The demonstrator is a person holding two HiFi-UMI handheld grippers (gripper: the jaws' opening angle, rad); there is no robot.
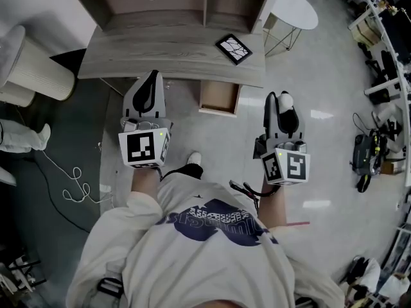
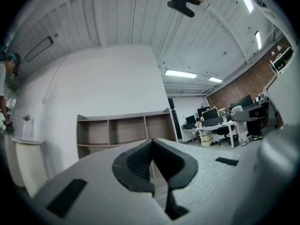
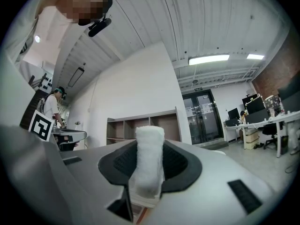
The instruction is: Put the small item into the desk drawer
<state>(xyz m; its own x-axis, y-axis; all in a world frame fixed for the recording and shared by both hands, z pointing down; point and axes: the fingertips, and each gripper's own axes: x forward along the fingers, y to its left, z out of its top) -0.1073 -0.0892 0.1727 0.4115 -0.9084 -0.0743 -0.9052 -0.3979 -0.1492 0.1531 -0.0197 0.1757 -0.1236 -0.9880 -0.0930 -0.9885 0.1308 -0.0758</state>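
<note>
Head view: a grey wood-grain desk (image 1: 160,56) ran across the top, with a shallow brown wooden drawer (image 1: 219,99) pulled out from under its front edge, toward the right-hand end. The drawer floor looked bare; no contents could be made out. A black-framed tile with a white crack pattern (image 1: 233,49) lay on the desk near its front right corner. The left gripper (image 1: 152,77) hung at the desk's front edge, left of the drawer. The right gripper (image 1: 286,101) was off to the drawer's right, clear of it and over the floor, with a small white fluffy roll (image 1: 286,99) at its tips. Left gripper view: jaws met pad to pad with nothing between them; a brown shelving unit (image 2: 124,130) stood beyond, its compartments empty as far as could be seen. Right gripper view: jaws stood part-way apart, pressed on either side of the roll, which stood upright between the pads and poked above them. Judgement: pick-up done and drawer open, roughly halfway. Left to do: carry the roll over the drawer, lower it, let go, and probably push the drawer closed.
</note>
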